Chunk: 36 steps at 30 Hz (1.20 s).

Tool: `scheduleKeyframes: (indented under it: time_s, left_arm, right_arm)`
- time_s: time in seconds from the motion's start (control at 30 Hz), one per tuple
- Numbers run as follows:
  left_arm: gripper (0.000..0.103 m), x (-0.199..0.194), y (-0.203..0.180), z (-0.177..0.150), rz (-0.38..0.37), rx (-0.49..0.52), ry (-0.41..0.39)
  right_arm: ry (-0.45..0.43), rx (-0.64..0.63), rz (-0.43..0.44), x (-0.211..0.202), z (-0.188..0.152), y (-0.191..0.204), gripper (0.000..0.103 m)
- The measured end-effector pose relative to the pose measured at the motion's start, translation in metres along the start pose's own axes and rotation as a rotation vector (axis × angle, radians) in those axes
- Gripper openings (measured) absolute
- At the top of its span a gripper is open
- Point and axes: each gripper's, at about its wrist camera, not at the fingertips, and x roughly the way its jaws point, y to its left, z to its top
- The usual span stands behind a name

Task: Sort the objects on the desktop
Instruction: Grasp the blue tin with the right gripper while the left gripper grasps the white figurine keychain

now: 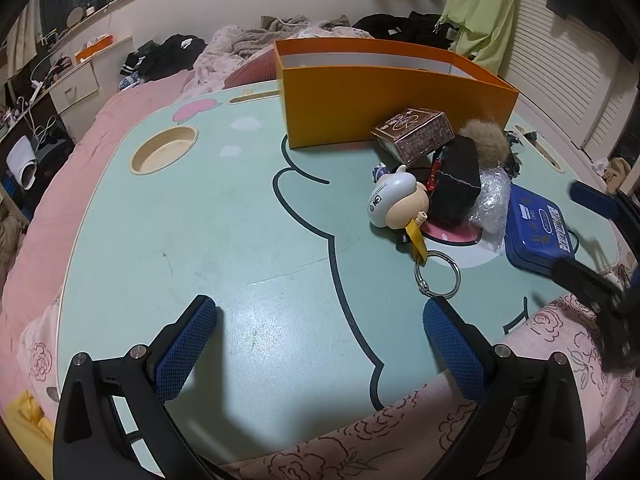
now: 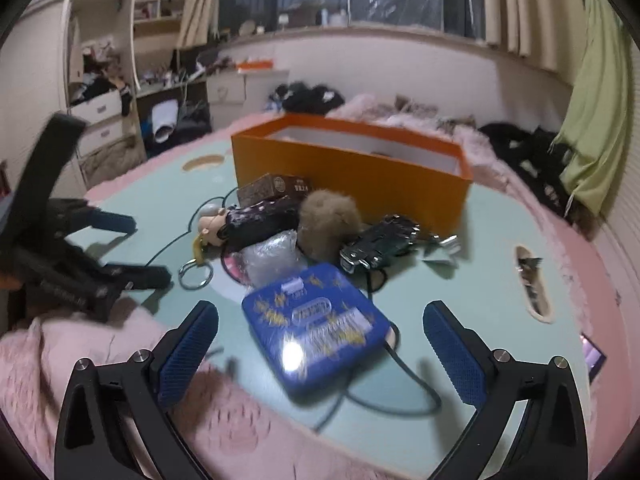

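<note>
Both tools spread wide and empty, low over the near edge of the mint-green surface [image 1: 224, 216]; sorting judged barely begun, since the pile lies outside the orange box [image 1: 392, 104].

Left tool [image 1: 320, 320]: pads apart, nothing between them, only bare surface ahead. Nearest item is the metal key ring [image 1: 438, 276], just off the tip of its right-hand pad, tethered by a yellow strap to the white-capped figurine [image 1: 394, 200] lying on its side. Behind that, touching or overlapping: a black pouch [image 1: 458, 178], a brown patterned carton [image 1: 414, 130] against the box front, a tan fur pom-pom [image 1: 484, 136].

Right tool [image 2: 320, 320]: pads also apart. The blue tin [image 2: 316, 324] lies flat between and just beyond the fingertips, nearly centred, turned at an angle to them. A black cable [image 2: 404, 372] runs out from under its near right corner. A clear plastic wrap [image 2: 272, 256] touches its far edge; a dark crinkled foil packet [image 2: 380, 244] sits further back, right.

Judgement: the tin looks like the step in hand.
- Rotate the right tool to square the pads with two opposite tin edges.
- Tin sits low; come down close to the surface before closing.
- Watch that the cable does not drag with it.
- Box opening lies beyond the pile, so lift clear of the pom-pom.
</note>
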Motion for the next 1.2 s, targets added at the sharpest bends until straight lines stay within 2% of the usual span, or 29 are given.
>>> scheduleKeyframes:
  time_s: [0.17,0.23,0.27,0.37,0.53,0.63,0.73,0.87,0.93,0.97,1.0,1.1,1.2]
  left_arm:
    - [0.103,0.0,0.0,0.0,0.0,0.001,-0.001]
    - [0.103,0.0,0.0,0.0,0.0,0.001,-0.001]
    - [0.103,0.0,0.0,0.0,0.0,0.001,-0.001]
    - [0.103,0.0,0.0,0.0,-0.002,0.002,-0.002]
    - [0.103,-0.001,0.0,0.0,-0.005,0.003,-0.004]
    - [0.103,-0.003,-0.001,-0.001,-0.005,0.003,-0.012]
    - [0.103,-0.007,0.001,-0.002,-0.058,-0.005,-0.037]
    - [0.102,-0.024,0.0,0.0,-0.116,0.017,-0.128]
    - [0.094,-0.03,-0.007,0.007,-0.14,0.052,-0.164]
    - [0.085,-0.031,-0.009,0.011,-0.145,0.063,-0.169]
    - [0.077,-0.03,-0.013,0.017,-0.155,0.081,-0.168]
    - [0.062,-0.018,-0.024,0.033,-0.144,0.139,-0.145]
    - [0.059,-0.002,-0.032,0.043,-0.102,0.186,-0.115]
  right_arm:
    - [0.082,-0.014,0.003,0.021,0.006,0.004,0.102]
    - [0.104,-0.045,-0.013,0.026,0.002,0.011,0.088]
    - [0.095,-0.046,-0.006,0.025,0.001,0.01,0.084]
    - [0.072,-0.047,-0.004,0.021,-0.002,0.01,0.084]
    - [-0.066,-0.051,-0.03,-0.005,-0.01,0.012,0.084]
    - [-0.112,-0.03,-0.043,-0.013,-0.012,0.009,0.084]
    - [-0.133,0.006,-0.036,-0.017,-0.012,0.002,0.084]
    - [-0.143,0.046,-0.023,-0.017,-0.012,-0.008,0.084]
    - [-0.144,0.058,-0.019,-0.016,-0.012,-0.008,0.084]
    - [-0.142,0.06,-0.016,-0.016,-0.012,-0.009,0.084]
    - [-0.139,0.061,-0.015,-0.015,-0.012,-0.009,0.084]
    - [-0.136,0.059,-0.016,-0.014,-0.013,-0.009,0.084]
    - [-0.133,0.064,-0.013,-0.013,-0.013,-0.01,0.084]
